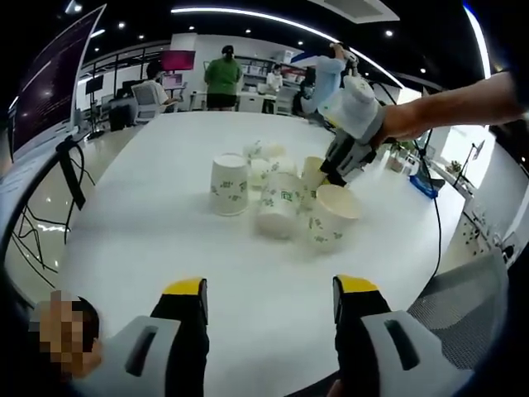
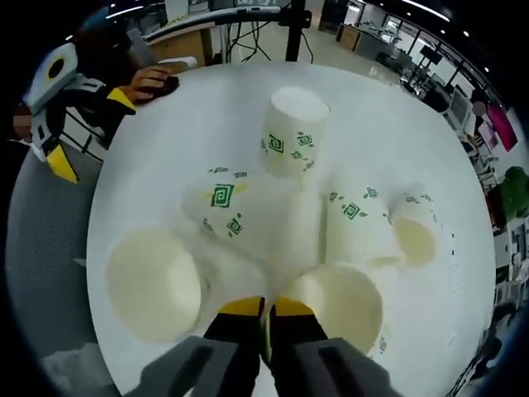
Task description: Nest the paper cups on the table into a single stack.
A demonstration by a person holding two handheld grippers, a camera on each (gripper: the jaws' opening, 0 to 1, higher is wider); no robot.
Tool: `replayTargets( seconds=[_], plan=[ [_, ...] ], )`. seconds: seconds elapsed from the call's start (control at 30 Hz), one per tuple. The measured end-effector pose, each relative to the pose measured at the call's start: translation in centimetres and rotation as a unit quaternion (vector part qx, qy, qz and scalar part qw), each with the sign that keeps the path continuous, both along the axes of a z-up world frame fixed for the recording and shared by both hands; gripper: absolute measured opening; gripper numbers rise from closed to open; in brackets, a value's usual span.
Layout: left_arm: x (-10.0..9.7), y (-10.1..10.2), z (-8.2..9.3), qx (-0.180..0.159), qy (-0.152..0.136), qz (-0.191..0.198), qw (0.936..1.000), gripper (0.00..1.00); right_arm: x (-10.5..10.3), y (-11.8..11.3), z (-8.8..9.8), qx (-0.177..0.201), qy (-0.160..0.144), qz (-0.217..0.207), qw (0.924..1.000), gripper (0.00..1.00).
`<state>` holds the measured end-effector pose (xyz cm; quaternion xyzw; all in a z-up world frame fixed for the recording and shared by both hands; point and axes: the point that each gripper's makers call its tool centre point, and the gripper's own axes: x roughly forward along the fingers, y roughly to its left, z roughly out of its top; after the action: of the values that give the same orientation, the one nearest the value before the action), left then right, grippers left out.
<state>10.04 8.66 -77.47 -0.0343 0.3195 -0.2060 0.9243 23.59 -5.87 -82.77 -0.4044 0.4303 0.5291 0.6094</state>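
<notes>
A: Paper cups [image 1: 281,203] are clustering mid-frame on the white worktop [image 1: 165,256], most tipped over, one [image 1: 230,184] sitting rim-down.

B: Tongs?

A: Left tongs [image 1: 269,308] are hanging apart, empty, at the bottom of frame. Right tongs [image 2: 266,324] are looking pressed together at a cup rim [image 2: 335,308]; whether they're pinching it, can't tell.

B: Advice?

A: Thin waxy paper, tapered walls, green print. Grip the rim lightly, line mouths up, slide straight in.
</notes>
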Motion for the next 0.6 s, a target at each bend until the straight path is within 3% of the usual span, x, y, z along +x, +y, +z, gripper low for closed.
replayTargets(
  seconds=[0.17,0.6],
  plan=[
    [-0.1,-0.2,0.1,0.001,0.000,-0.006,1.0000,0.60,0.0,-0.1,-0.1,0.007,0.001,-0.011,0.9999,0.00],
    [-0.1,-0.6,0.2,0.001,-0.005,-0.016,0.9999,0.60,-0.3,-0.5,2.3,0.017,-0.026,-0.024,0.9992,0.00]
  ],
)
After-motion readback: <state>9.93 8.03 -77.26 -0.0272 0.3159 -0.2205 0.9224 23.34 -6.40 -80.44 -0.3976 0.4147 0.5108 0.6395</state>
